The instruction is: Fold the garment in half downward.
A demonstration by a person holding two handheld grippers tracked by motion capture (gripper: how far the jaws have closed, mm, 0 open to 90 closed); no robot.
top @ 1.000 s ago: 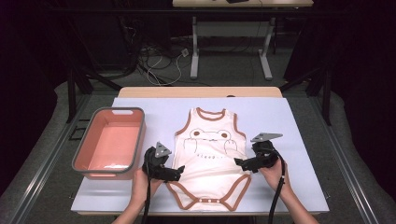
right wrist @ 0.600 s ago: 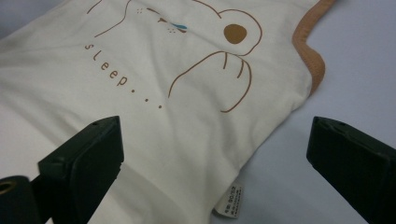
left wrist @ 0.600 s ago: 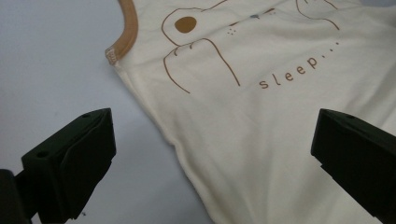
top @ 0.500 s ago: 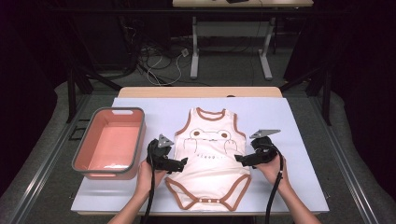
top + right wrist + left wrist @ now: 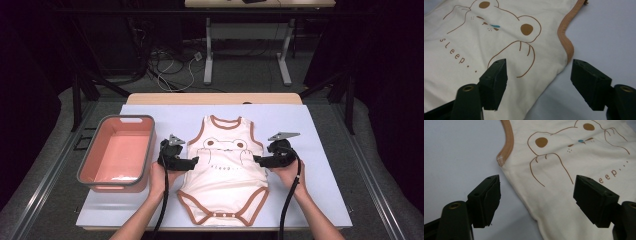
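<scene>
Left: pink bin (image 5: 120, 155) empty; bodysuit (image 5: 225, 175) flat beside it.

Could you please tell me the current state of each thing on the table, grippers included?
Baby bodysuit: spread flat, face up, printed side showing.
Pink bin: upright, empty.
Left gripper: jaws have just been closing, not yet pressing; the bodysuit's side edge lies between them.
Right gripper: jaws have just been closing, not yet gripping; the bodysuit's other side edge lies between them.
Table: covered by a pale sheet.
</scene>
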